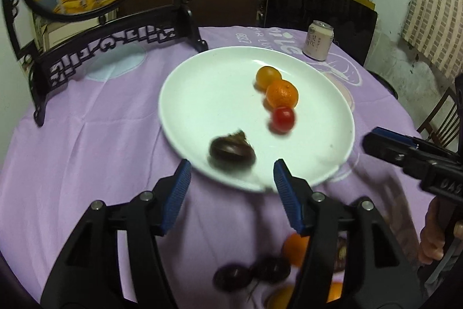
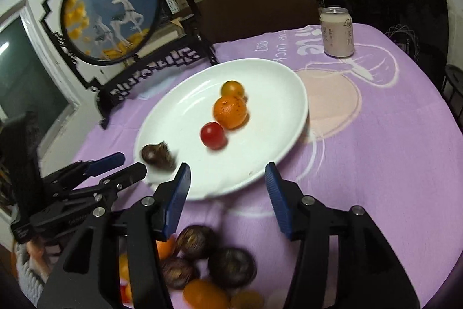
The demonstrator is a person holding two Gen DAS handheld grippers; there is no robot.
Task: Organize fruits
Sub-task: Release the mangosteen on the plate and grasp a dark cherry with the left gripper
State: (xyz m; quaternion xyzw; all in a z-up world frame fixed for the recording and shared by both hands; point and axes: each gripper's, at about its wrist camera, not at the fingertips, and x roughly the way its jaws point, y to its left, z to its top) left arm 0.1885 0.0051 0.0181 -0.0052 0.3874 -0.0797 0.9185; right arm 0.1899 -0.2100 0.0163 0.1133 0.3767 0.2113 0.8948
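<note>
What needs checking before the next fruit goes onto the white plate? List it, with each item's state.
1. Left gripper empty, jaws apart: ok.
2. Right gripper empty, jaws apart: ok.
3. Round white ceramic plate has bare space left of the fruit row: ok.
4. Dark brown chestnut-like fruit lies fully on the plate near its front rim: ok.
5. Small red cherry tomato at rest: cannot tell, it looks blurred.
6. Loose dark round fruits and orange ones wait on the purple tablecloth under the right gripper: ok.
</note>
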